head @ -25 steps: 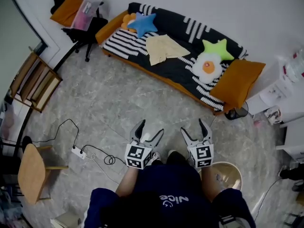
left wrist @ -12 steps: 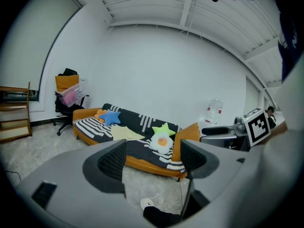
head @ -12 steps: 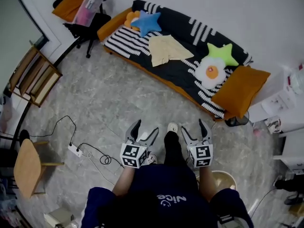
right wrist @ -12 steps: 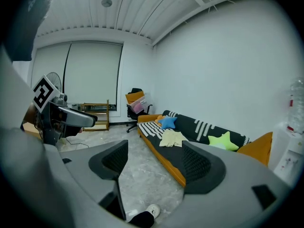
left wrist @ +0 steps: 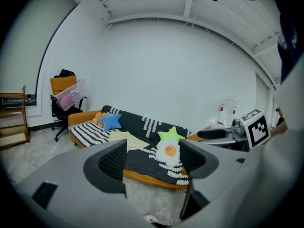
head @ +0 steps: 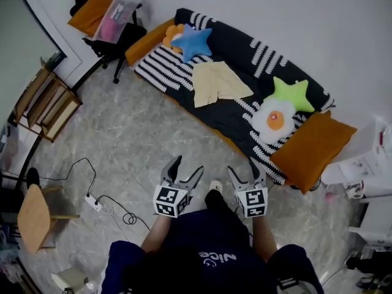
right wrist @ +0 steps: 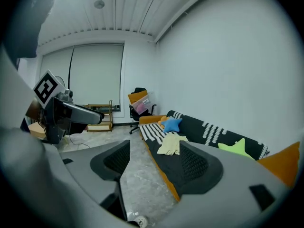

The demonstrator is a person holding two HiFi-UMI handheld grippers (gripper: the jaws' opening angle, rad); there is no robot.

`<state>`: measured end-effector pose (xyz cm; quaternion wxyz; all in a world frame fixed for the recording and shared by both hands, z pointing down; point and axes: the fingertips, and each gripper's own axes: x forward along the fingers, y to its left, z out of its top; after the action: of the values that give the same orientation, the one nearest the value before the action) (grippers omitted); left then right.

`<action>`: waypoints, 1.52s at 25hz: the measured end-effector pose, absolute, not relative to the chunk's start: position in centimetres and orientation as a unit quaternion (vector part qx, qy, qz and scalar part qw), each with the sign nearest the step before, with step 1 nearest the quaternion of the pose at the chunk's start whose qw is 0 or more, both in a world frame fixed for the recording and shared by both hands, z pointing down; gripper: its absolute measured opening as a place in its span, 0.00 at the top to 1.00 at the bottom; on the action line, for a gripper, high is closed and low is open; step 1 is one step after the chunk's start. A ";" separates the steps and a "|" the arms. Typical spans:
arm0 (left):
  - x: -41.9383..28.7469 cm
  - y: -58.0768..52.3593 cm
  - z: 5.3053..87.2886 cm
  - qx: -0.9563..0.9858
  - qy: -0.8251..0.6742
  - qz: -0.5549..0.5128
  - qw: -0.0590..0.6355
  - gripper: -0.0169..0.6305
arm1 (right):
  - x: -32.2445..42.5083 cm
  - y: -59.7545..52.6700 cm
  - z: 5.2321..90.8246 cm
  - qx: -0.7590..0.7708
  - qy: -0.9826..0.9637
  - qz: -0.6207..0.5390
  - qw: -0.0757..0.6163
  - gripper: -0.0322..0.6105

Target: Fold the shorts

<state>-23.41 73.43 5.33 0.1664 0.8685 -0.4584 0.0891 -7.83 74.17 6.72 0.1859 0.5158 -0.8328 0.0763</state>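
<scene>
Shorts: pale yellow fabric shorts (head: 217, 81) lie spread flat on the black-and-white striped sofa (head: 240, 116), between the blue star cushion (head: 192, 40) and the fried-egg cushion (head: 273, 119).
Box: clear plastic box (head: 120, 16) sits on the black office chair (head: 117, 43); something pink is inside, what I cannot tell.
Left claw: my left gripper (head: 189, 164) is spread wide and empty, well apart from the shorts.
Right claw: my right gripper (head: 243, 166) gapes too; its jaws have just been closing a little, with nothing between them, and the shorts are far ahead.
</scene>
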 end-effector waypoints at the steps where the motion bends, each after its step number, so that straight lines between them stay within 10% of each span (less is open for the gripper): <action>1: -22.5 72.3 5.3 0.868 -0.458 0.086 0.172 0.44 | -7.2 73.0 6.9 0.512 -0.835 0.078 0.188 0.46; 38: -22.6 37.8 8.5 0.879 -0.415 0.124 0.201 0.47 | -9.6 42.6 10.2 0.507 -0.819 0.137 0.230 0.48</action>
<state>-22.55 37.81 8.46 0.2010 0.8786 -0.4152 0.1235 -9.56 42.58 10.15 0.2297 0.5071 -0.8194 0.1369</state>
